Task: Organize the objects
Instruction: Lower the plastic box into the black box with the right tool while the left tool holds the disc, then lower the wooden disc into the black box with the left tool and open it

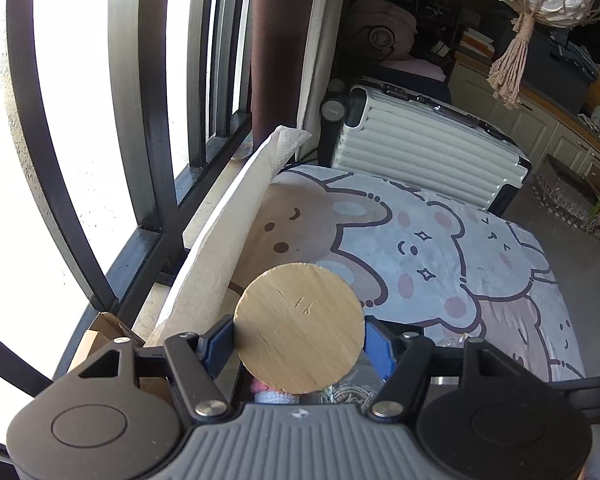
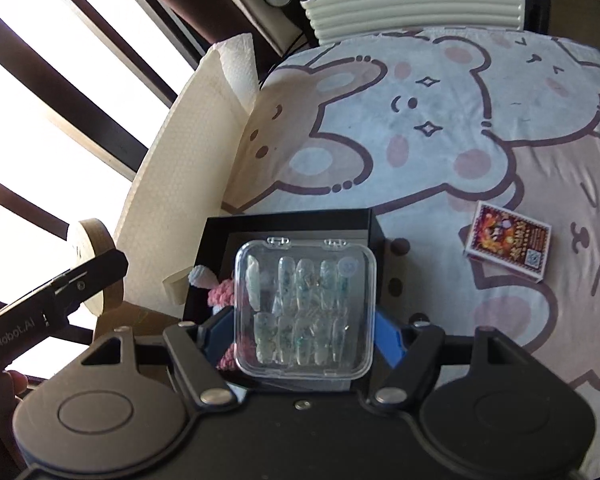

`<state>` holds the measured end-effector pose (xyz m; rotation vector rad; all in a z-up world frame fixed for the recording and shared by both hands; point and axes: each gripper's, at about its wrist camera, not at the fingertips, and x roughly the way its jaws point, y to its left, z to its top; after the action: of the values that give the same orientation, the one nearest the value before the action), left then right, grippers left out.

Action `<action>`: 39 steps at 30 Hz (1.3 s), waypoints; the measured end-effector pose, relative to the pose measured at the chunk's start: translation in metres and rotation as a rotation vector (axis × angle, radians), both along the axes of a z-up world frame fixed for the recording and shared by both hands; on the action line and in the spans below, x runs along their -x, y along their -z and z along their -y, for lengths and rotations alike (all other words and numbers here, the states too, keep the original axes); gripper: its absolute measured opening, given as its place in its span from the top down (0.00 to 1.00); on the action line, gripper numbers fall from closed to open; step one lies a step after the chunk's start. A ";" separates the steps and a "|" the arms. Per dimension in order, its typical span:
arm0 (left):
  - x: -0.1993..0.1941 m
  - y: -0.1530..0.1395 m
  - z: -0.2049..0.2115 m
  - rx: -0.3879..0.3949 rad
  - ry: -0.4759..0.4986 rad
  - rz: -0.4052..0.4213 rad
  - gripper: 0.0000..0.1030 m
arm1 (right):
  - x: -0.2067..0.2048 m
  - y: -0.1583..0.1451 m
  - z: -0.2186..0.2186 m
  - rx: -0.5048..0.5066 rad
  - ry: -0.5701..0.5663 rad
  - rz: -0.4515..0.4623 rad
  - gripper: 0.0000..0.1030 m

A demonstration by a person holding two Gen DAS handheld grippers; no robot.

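Wooden, round and pale, a flat disc [image 1: 299,328] sits clamped between the blue pads of the left hand-held gripper [image 1: 299,346], its broad face turned toward the camera; the right wrist view shows the same disc [image 2: 96,268] edge-on, off to the left of the black open-topped box [image 2: 288,222] and beside the white paper-towel sheet [image 2: 188,168]. Right hand-held gripper [image 2: 306,336] is clamped on a clear square plastic case of press-on nails [image 2: 306,308], held flat; the case hangs directly over the black box, which lies just ahead of and below the fingers, with a pink and white crocheted toy [image 2: 216,286] already inside at its left.

Judgement: the right hand is the nearer to the box and appears set to lower the case into it; the box's opening looks only slightly wider than the case, so square alignment matters. A small red printed card box [image 2: 508,246] lies apart on the bear-patterned bed cover [image 2: 420,120], to the right.
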<state>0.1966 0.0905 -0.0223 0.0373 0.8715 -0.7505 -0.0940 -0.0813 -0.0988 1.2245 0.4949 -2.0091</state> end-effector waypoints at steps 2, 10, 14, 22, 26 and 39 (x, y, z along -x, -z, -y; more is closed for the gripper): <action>-0.002 0.001 -0.001 0.002 -0.001 -0.004 0.34 | -0.003 0.014 0.010 -0.047 -0.020 0.010 0.29; -0.012 0.014 0.004 -0.019 0.011 -0.037 0.34 | -0.011 0.058 0.040 -0.213 -0.046 0.014 0.29; -0.017 0.020 0.006 -0.036 0.016 -0.044 0.34 | -0.005 0.068 0.045 -0.241 -0.009 0.024 0.29; -0.027 0.029 0.010 -0.068 0.015 -0.071 0.34 | 0.008 0.077 0.045 -0.249 0.054 0.086 0.22; -0.026 0.033 0.014 -0.088 0.025 -0.078 0.34 | 0.008 0.073 0.044 -0.237 0.046 0.084 0.21; -0.019 0.033 0.027 -0.097 0.043 -0.077 0.34 | 0.013 0.051 0.035 -0.167 0.016 0.070 0.25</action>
<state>0.2159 0.0636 -0.0556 0.1139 0.9828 -0.7540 -0.1066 -0.1160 -0.1494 1.3982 0.6300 -1.9628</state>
